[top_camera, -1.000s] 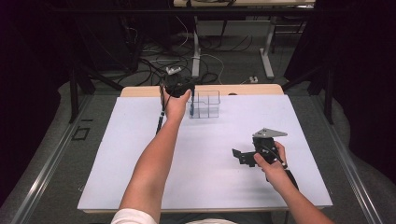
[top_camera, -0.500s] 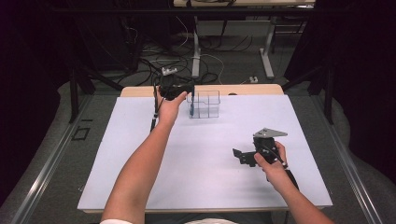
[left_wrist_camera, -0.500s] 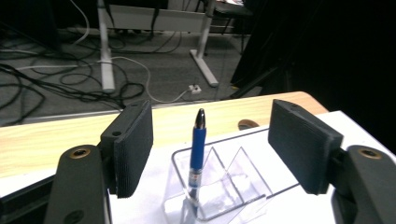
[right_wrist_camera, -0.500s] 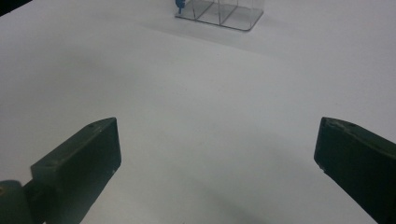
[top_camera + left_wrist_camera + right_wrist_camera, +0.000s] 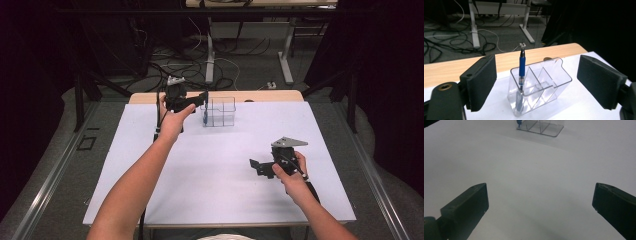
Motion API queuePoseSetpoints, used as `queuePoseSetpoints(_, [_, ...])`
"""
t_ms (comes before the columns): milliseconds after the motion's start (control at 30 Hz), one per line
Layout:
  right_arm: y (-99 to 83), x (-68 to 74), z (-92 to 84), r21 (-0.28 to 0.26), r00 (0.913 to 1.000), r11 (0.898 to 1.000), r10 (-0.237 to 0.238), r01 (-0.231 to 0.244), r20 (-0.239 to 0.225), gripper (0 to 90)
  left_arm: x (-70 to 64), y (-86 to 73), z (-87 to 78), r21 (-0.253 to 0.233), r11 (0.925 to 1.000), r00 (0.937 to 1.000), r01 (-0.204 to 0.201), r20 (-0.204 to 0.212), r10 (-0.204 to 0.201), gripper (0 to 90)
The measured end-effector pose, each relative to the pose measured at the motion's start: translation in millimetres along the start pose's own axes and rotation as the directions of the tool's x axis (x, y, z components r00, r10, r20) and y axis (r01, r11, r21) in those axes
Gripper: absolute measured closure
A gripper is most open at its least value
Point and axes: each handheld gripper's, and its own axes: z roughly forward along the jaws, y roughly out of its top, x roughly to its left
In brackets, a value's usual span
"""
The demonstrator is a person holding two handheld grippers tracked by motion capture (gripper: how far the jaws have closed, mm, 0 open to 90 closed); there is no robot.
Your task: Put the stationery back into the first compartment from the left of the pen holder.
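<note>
My left gripper (image 5: pixel 200 98) hangs just left of the clear organizer (image 5: pixel 219 111) at the far edge of the table, and its jaws have just been opening; they now stand wide with nothing between them. The blue pen (image 5: pixel 521 71) stands upright in the organizer's end compartment, nearest the left gripper in the high view, apart from both pads. To finish this step well, I judge I should draw the left gripper back and upward without swinging sideways, so neither pad clips the pen top or nudges the light plastic organizer across the sheet. Further right, my right gripper (image 5: pixel 261 168) rests low over the near right part of the table, jaws spread wide and holding nothing. The surface is a plain white tabletop (image 5: pixel 210 165) with a strip of wood (image 5: pixel 270 95) showing along its far edge. Beyond it the room is dim, with a grey floor, tangled cables (image 5: pixel 170 65) and white desk legs (image 5: pixel 286 60).
</note>
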Motion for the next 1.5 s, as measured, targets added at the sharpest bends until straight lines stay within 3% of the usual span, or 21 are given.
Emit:
queuePoseSetpoints(333, [-0.2,0.1,0.4,0.003,1.0000,1.000,-0.001,0.001,0.004,0.1,-1.3,-9.6,-22.8,-0.008,0.9994,0.9991,-0.033,0.025,0.033,6.7])
queuePoseSetpoints(400, [-0.3,-0.6,0.6,0.004,1.0000,1.000,-0.002,0.002,0.001,0.1,-1.2,-13.3,-27.1,-0.006,0.9989,0.9984,-0.046,0.033,0.046,4.4])
queuePoseSetpoints(533, [-0.3,-0.4,0.7,0.003,1.0000,1.000,-0.002,0.002,0.006,0.1,-0.2,-22.1,-36.3,-0.011,0.9995,0.9978,-0.030,0.058,0.030,1.1])
queuePoseSetpoints(667, [-0.3,-0.1,0.9,0.003,1.0000,1.000,-0.003,0.003,0.006,0.1,2.5,-33.3,-44.2,-0.014,0.9985,0.9967,-0.053,0.061,0.054,0.1])
queuePoseSetpoints(800, [-0.3,-0.2,0.8,0.004,1.0000,1.000,-0.002,0.002,0.008,0.1,8.1,-45.0,-51.5,-0.019,0.9990,0.9971,-0.041,0.064,0.042,0.1])
queuePoseSetpoints(833, [-0.3,-0.3,0.9,0.004,1.0000,1.000,-0.003,0.003,0.008,0.1,9.0,-47.8,-53.0,-0.021,0.9995,0.9974,-0.022,0.068,0.023,0.1])
queuePoseSetpoints(1100, [-1.0,-0.7,1.6,0.008,1.0000,1.000,-0.001,0.001,0.007,0.1,19.9,-74.3,-65.0,-0.001,0.9951,0.9911,-0.099,0.089,0.099,0.2])
queuePoseSetpoints(1500, [-2.0,-0.8,3.2,0.014,0.9999,1.000,-0.001,0.000,0.011,0.1,34.2,-108.9,-71.4,0.027,0.9989,0.9953,-0.039,0.089,0.036,0.6])
